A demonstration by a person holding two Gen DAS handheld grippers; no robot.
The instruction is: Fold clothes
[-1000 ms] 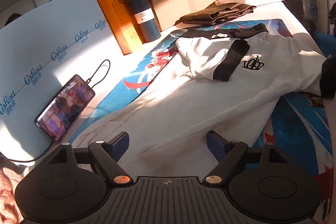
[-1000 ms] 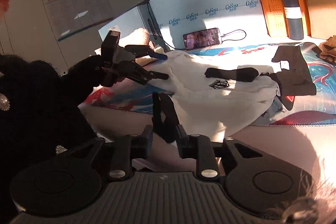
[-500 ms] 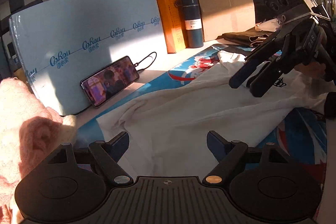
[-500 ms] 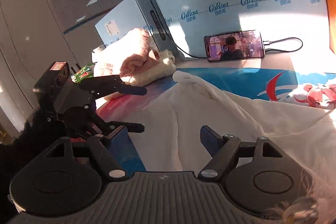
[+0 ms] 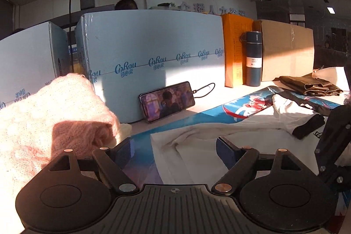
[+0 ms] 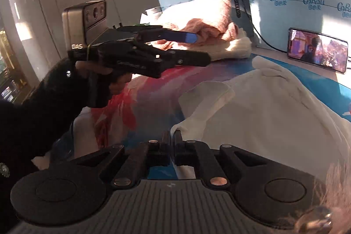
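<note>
Sunlit worktop, covered by a blue printed mat with red and white artwork. White T-shirt spread across that mat, black-trimmed sleeve folded over near a small black crown print at the right edge of the left wrist view. Left hand-held gripper spread wide, blue-padded fingers apart and clear of the cloth, poised over the shirt's near edge. Right hand-held gripper pressed together, pinching a white corner of the shirt close to the lens. Seen from the right wrist view, left hand-held gripper gripped by a hand in a black sleeve, letters "DAS" legible on its body.

Behind, pale blue boxes printed repeatedly with "CoRou" plus small characters beneath, too small to read. Phone leaning on the box, screen lit with a video, cable plugged in at its right end. Orange box beside it, print unreadable. Dark blue flask with a white label, "VACUUM" and "500" partly legible. Brown cardboard box further right. Dark brown garment folded at the far right. Pink knit sweater heaped at the left, atop cream knitwear. Large wall characters above the boxes, dim, not readable with certainty.
</note>
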